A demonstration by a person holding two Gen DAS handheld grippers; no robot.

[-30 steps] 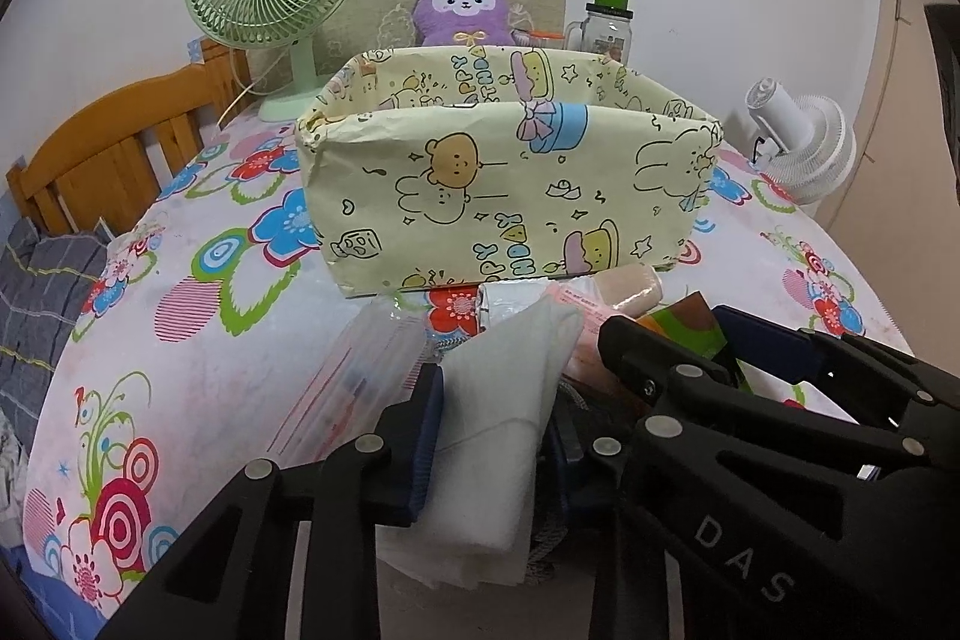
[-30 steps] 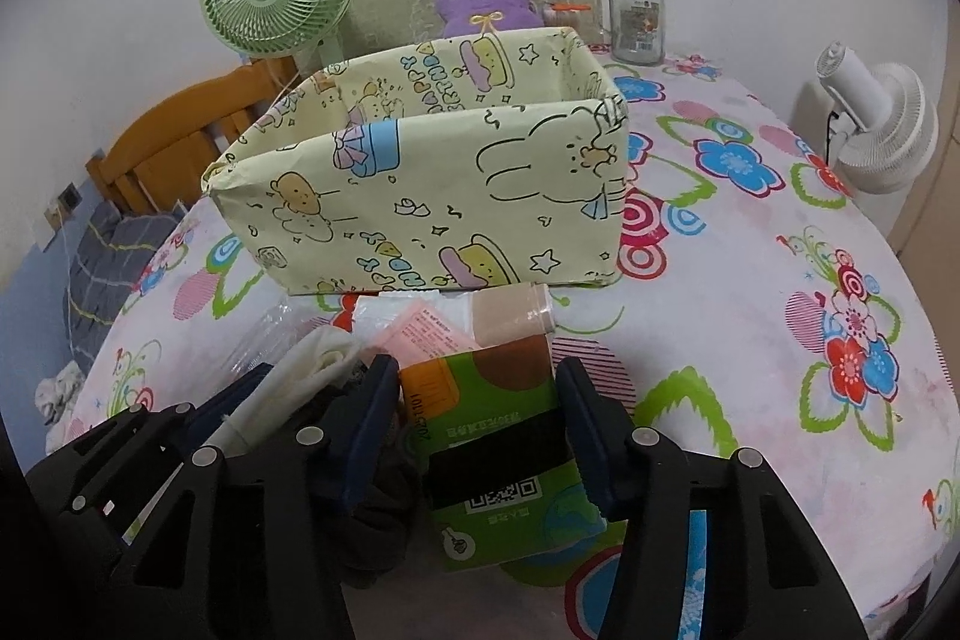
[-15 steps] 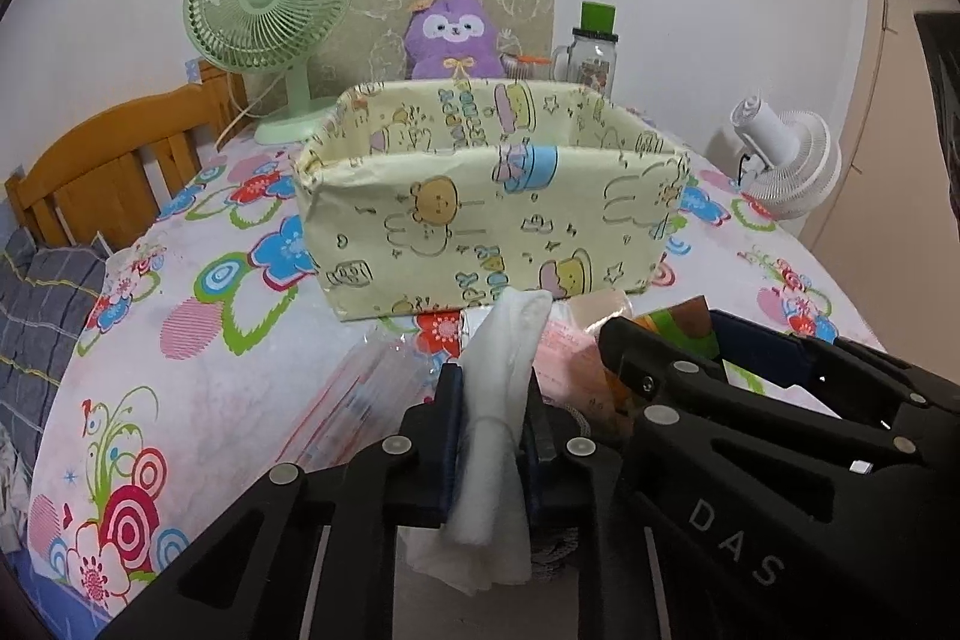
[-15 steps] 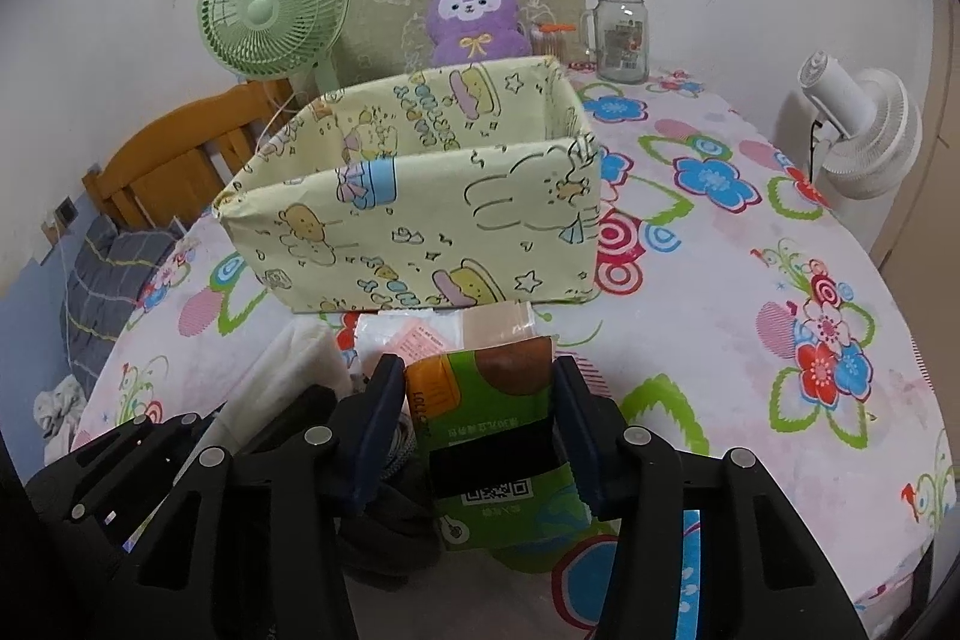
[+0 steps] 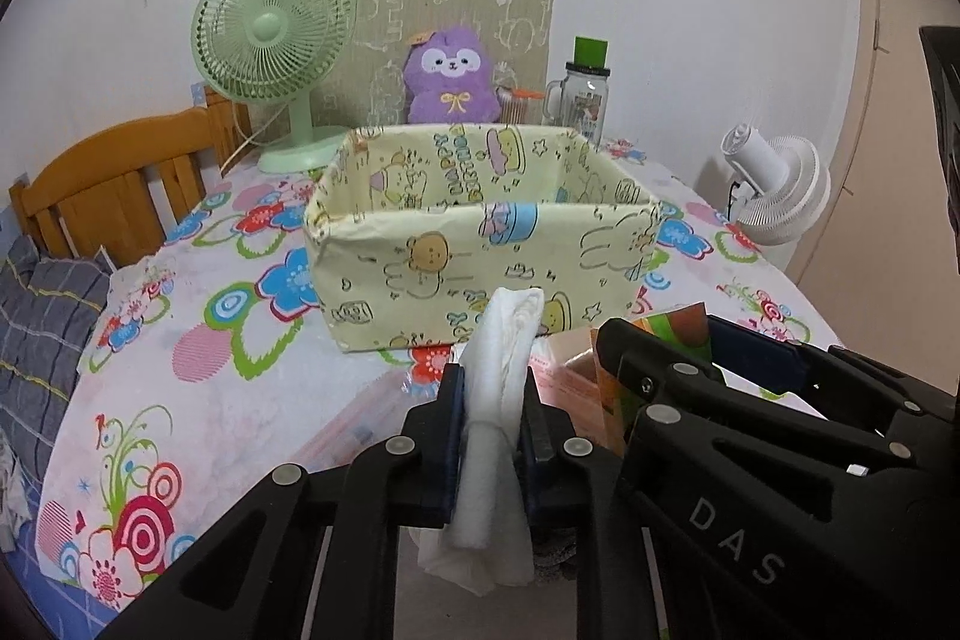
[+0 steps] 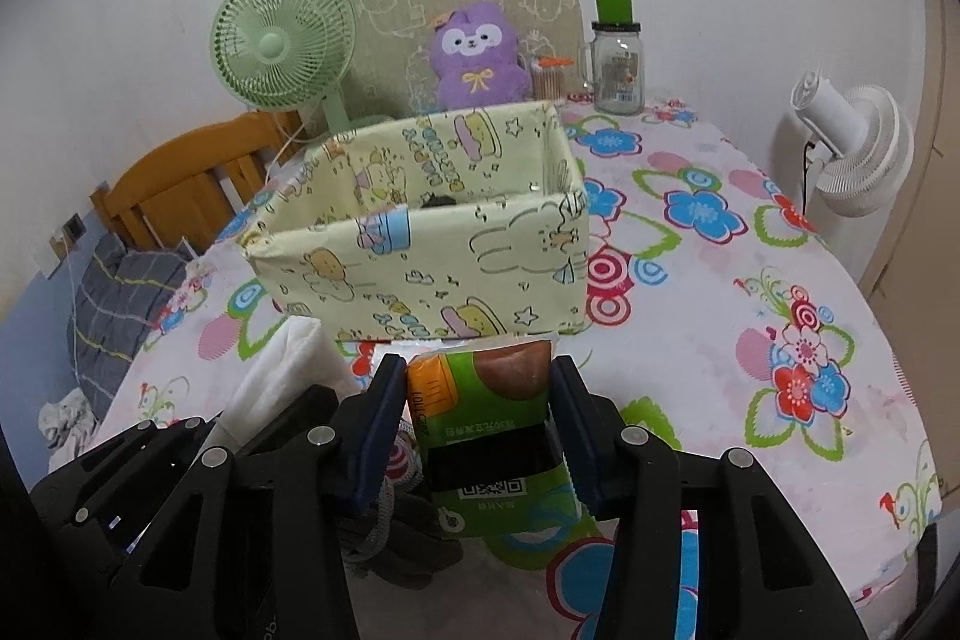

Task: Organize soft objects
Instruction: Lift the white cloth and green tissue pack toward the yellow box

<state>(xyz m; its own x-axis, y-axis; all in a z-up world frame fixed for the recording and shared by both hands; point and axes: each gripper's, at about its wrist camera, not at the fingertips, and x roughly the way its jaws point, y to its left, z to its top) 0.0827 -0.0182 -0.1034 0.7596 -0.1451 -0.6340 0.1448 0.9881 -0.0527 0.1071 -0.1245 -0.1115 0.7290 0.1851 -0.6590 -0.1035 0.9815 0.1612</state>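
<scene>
Left wrist view: left gripper is clenched on a white cloth, slack hanging below the jaws; the tail could be snagged on the storage box rim ahead.

Right wrist view: right gripper is clamped on a green tissue pack; the jaws have just been closing. The soft pack could be slipped. Something dark, unidentifiable, is seen inside the box.

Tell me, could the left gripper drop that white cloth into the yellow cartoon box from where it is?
Probably yes. The left gripper is shut on the white cloth, and the yellow cartoon box stands straight ahead with its top open. Nothing stands between them; the gripper would only need to clear the near wall.
</scene>
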